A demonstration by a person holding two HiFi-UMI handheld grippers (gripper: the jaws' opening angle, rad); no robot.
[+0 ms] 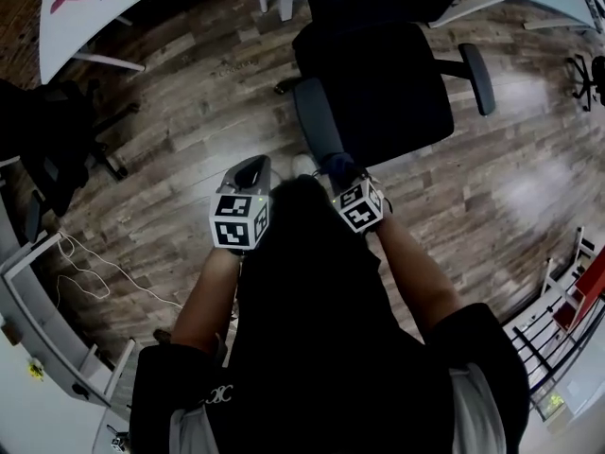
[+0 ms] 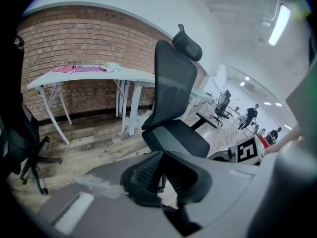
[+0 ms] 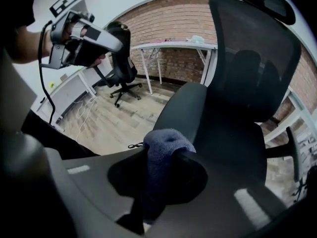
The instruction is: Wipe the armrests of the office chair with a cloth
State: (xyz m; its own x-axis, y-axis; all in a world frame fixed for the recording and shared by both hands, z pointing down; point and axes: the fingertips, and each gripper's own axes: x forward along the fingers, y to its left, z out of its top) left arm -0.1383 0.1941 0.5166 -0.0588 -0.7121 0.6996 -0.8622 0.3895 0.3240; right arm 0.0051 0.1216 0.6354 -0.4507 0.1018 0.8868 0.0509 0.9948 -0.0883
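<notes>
A black mesh office chair [image 1: 378, 83] stands in front of me, with a grey near armrest [image 1: 317, 121] and a far armrest [image 1: 479, 77]. My right gripper [image 1: 338, 170] is shut on a dark blue cloth [image 1: 333, 163] at the near end of the near armrest. In the right gripper view the cloth [image 3: 166, 143] bulges up between the jaws of my right gripper [image 3: 161, 157], just before that armrest [image 3: 183, 108]. My left gripper [image 1: 253, 170] hovers left of the chair, off the armrest. Its jaws [image 2: 161, 175] stand apart, holding nothing, and it points toward the chair seat [image 2: 178, 138].
A white table [image 1: 95, 17] stands at the back left against a brick wall [image 2: 74, 38]. Another black chair [image 1: 47, 130] is at the left, and white cables [image 1: 85, 272] lie on the wood floor. A white rack [image 1: 567, 301] is at the right. People [image 2: 252, 115] stand far off.
</notes>
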